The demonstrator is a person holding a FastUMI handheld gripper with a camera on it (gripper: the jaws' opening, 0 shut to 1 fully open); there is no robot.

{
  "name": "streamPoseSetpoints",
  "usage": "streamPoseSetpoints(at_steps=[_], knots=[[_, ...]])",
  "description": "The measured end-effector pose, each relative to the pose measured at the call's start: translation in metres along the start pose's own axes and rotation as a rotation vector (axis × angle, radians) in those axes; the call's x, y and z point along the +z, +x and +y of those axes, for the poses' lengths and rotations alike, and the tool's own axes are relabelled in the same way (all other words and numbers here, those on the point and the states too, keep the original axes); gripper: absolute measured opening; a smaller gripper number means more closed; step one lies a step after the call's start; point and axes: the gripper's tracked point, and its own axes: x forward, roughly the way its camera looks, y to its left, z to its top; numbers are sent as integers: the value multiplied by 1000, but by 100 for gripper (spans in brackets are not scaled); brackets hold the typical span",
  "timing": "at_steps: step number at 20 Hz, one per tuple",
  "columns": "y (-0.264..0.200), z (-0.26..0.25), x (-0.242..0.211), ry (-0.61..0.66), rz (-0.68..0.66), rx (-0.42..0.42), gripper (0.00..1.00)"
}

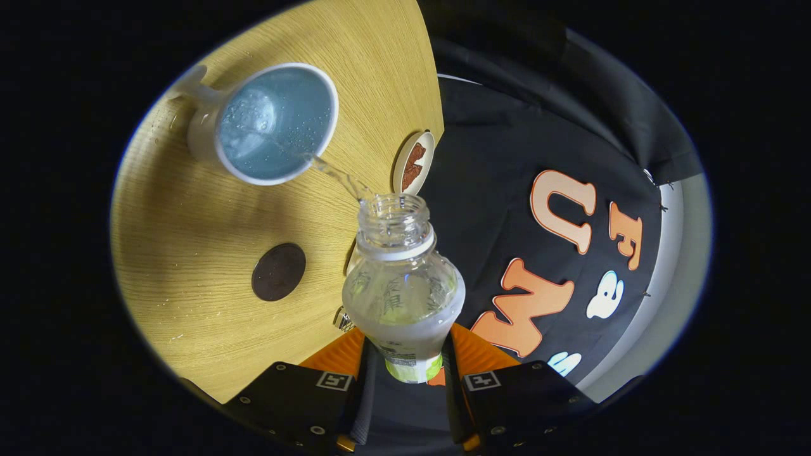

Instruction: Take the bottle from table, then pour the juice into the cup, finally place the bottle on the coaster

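The gripper (405,373) holds the bottle (402,297) between its two fingers, both pressed against the lower body where the label is. The bottle is tilted forward, so its open mouth points away from the fingers toward the cup (269,123). A thin clear stream (336,174) leaves the mouth and lands just inside the near rim of the cup, which already has liquid with small bubbles in it.

The cup stands on the wooden table (190,253), beyond the bottle mouth and to the left of the fingers' line. The round coaster with a brown pattern (413,163) lies just beyond the mouth, near the table edge. A dark round disc (279,271) lies on the table to the left of the bottle, closer to the fingers.

The step in hand is the pouring. The stream enters close to the rim — I think a small drift could send it onto the table. To do it well, keep the tilt steady and move the mouth a little more over the cup's middle. The bottle looks almost empty, so the flow may weaken and fall short — follow it with the mouth, then bring the bottle upright slowly before going to the coaster.
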Motion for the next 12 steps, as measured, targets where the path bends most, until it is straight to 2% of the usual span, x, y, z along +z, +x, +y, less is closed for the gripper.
streamPoseSetpoints(at_steps=[12], knots=[[-2, -7, 7, -81, -24, -5, 49]])
